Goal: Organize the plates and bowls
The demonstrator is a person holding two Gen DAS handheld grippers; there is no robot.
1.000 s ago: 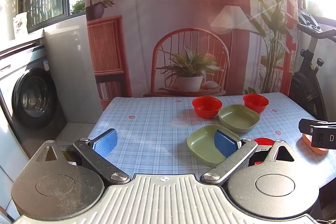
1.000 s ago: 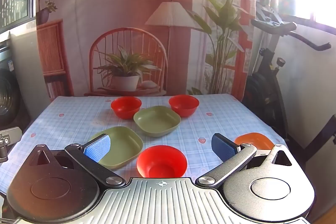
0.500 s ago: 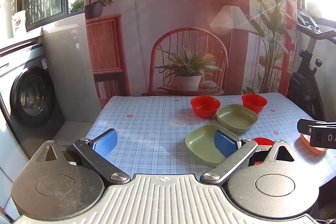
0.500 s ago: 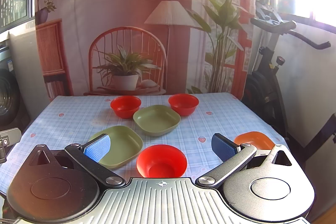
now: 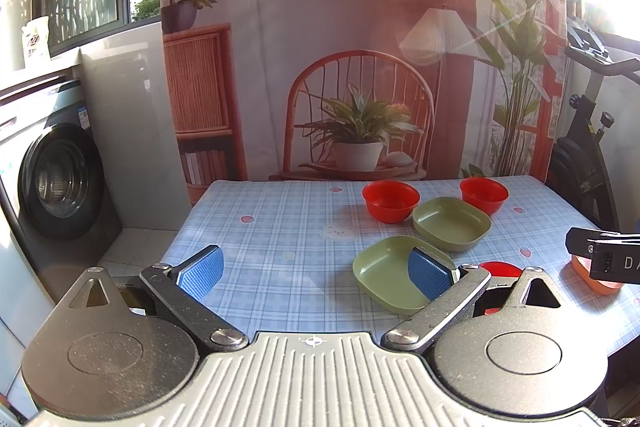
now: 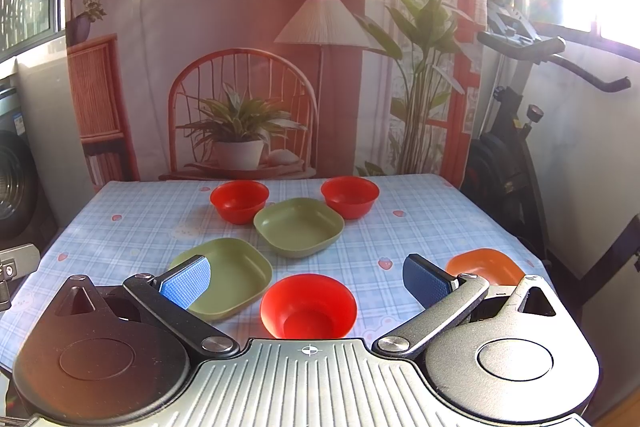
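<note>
On the blue checked table (image 6: 120, 223) stand three red bowls: far left (image 6: 239, 201), far right (image 6: 349, 196) and near (image 6: 308, 307). Two green square plates lie between them, one far (image 6: 299, 226) and one near left (image 6: 230, 277). An orange plate (image 6: 485, 269) lies at the near right. My right gripper (image 6: 306, 281) is open and empty, just above the near red bowl. My left gripper (image 5: 316, 271) is open and empty over the table's near left; its right pad overlaps the near green plate (image 5: 384, 275). The far dishes also show in the left wrist view (image 5: 390, 201).
A washing machine (image 5: 60, 179) stands left of the table. An exercise bike (image 6: 516, 147) stands to the right. A printed backdrop (image 6: 248, 67) hangs behind the far edge. The other gripper's body (image 5: 604, 261) shows at the right in the left wrist view.
The left gripper's view has shifted slightly, with the dishes sliding a little left and up. The right gripper has barely moved. Both stay open.
</note>
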